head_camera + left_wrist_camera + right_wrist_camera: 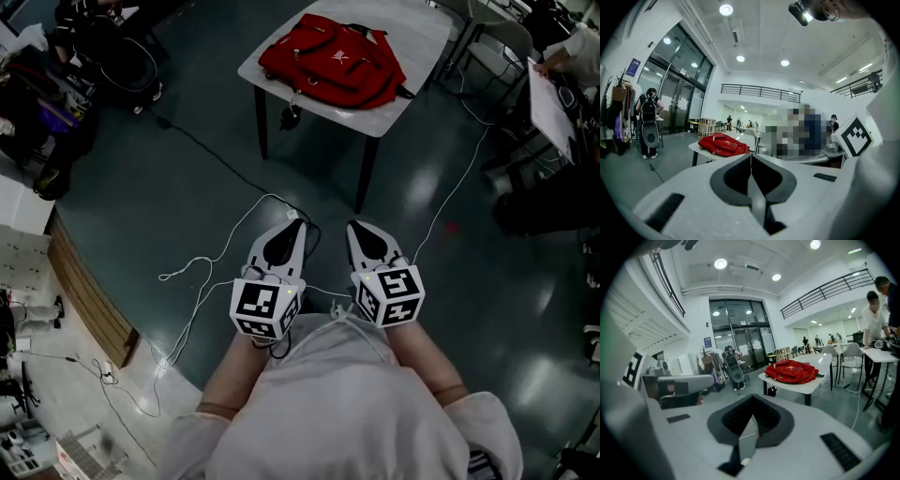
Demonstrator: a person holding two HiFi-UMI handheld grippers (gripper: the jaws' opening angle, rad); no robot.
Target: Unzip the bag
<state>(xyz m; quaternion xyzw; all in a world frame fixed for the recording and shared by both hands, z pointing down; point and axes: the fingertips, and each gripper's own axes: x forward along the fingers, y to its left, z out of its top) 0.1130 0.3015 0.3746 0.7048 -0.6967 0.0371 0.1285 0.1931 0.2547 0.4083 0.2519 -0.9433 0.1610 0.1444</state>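
Tongs: left gripper (296, 228) and right gripper (356, 230) both pinched closed, nothing held, side by side. Well ahead of them, red bag (330, 58) lying on table (412, 37), untouched. Unzip not started, reach still left.

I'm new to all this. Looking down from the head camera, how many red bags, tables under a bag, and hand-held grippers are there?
red bag: 1
table that it lies on: 1
Hand-held grippers: 2, namely the left hand-held gripper and the right hand-held gripper, both shut on nothing
Total: 4
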